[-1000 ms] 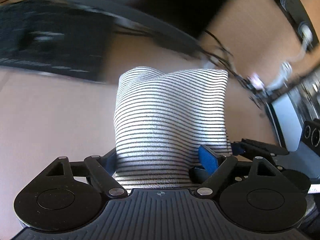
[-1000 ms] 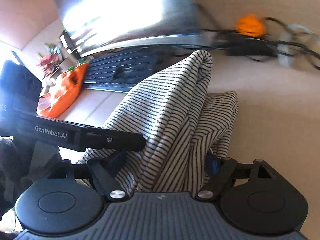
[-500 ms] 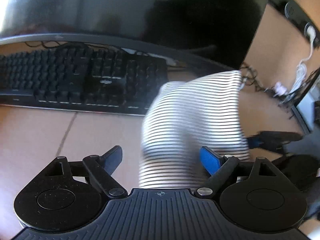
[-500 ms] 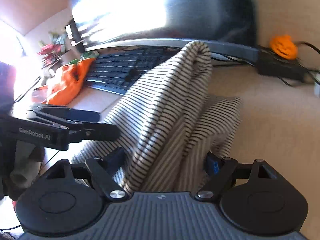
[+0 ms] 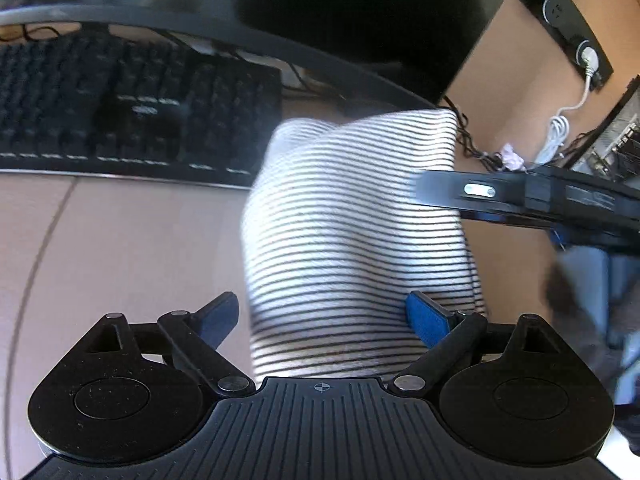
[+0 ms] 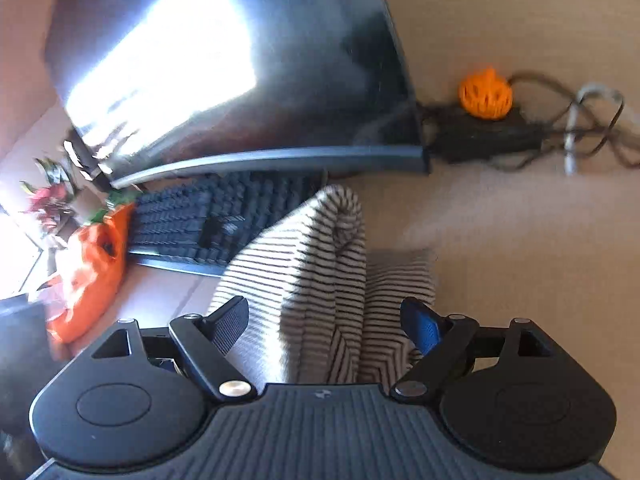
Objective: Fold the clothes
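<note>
A white garment with thin dark stripes [image 5: 352, 220] stands bunched and folded on the tan desk [image 5: 120, 248]. It lies between the fingers of my left gripper [image 5: 320, 308], whose jaws are opening. The left finger [image 5: 218, 316] is clear of the cloth and the blue right pad [image 5: 426, 320] sits at its edge. In the right wrist view the same striped garment [image 6: 320, 248] rises in two folds between the fingers of my right gripper [image 6: 324, 308], which is also opening. One black finger of the right gripper [image 5: 472, 192] crosses the cloth's right side in the left wrist view.
A black keyboard [image 5: 132, 120] and a dark monitor [image 5: 340, 12] stand just behind the garment. Cables and a white charger lead [image 5: 560, 132] trail at the right. An orange pumpkin figure [image 6: 485, 94] sits on a black power brick, and an orange soft thing [image 6: 92, 272] lies left of the keyboard.
Both pairs of jaws have widened, and the left gripper's left finger has come off the cloth. The left gripper has left the right wrist view. The right gripper's finger now reaches across the cloth.
</note>
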Tool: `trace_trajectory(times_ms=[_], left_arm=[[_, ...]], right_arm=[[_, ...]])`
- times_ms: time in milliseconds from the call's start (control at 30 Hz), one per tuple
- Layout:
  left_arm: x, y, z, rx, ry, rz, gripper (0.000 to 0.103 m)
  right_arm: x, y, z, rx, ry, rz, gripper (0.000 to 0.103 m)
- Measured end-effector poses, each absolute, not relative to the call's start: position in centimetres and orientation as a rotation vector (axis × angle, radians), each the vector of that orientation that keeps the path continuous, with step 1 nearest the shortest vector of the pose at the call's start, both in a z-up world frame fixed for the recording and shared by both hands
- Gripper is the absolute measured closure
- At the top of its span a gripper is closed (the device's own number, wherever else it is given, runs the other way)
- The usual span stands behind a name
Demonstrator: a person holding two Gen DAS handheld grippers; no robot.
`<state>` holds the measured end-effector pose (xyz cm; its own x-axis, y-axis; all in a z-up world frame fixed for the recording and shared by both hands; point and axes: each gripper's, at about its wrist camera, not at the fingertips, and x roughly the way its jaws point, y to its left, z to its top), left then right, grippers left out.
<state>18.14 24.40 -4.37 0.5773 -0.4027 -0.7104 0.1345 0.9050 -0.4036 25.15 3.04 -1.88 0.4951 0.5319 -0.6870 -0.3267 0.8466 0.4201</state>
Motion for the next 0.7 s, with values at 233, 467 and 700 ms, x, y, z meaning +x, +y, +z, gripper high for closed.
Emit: trace_trajectory(times_ms=[233, 467, 700], left_arm=[[17.4, 24.0, -4.7, -0.345, 0.859, -0.346, 0.009], [15.7, 23.3, -4.9, -0.297, 0.844, -0.350, 0.009], [14.6, 23.8, -4.1, -0.309, 0.823, -0.329, 0.009]], right_arm=[[25.0, 3.7, -2.5, 0.231, 0.944, 0.567, 0.014], [21.9, 2.4, -3.4, 0.242, 0.940, 0.494, 0.014], [21.4, 4.4, -3.0, 0.320, 0.932, 0.687, 0.013]])
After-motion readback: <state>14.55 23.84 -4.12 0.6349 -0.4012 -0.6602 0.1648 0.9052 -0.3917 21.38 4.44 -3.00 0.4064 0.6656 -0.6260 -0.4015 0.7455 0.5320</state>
